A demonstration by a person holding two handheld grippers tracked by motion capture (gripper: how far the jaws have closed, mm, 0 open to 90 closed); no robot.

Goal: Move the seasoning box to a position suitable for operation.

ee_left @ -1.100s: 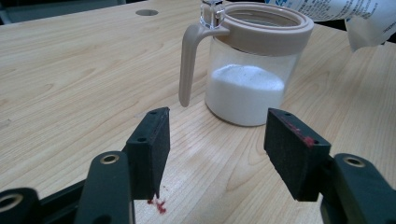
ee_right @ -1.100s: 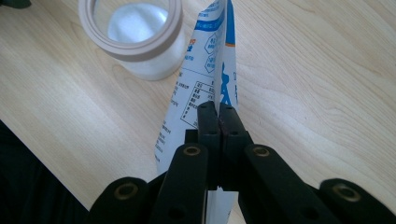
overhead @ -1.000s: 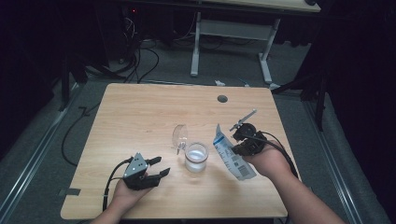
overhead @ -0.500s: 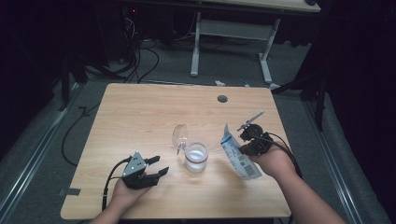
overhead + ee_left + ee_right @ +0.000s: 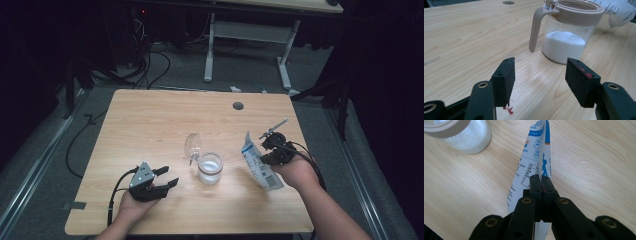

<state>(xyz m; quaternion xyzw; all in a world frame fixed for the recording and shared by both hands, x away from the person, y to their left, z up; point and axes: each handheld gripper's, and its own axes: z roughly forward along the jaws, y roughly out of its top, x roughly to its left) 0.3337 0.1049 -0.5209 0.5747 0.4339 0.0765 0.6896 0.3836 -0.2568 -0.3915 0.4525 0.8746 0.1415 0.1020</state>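
The jar (image 5: 209,168) mid-surface already holds white powder with its lid open, the right claw (image 5: 265,157) is clamped on the packet (image 5: 259,162) beside it, the empty left claw (image 5: 165,179) gapes nearby, so closing seemingly remains.

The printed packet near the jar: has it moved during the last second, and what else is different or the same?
The right hand-held gripper, shut on the printed packet, carried it a little to the right and toward the table's near edge, away from the glass jar. Nothing was taken or released. The jar with white powder, its open lid and the left hand-held gripper, open and empty, stayed in place.
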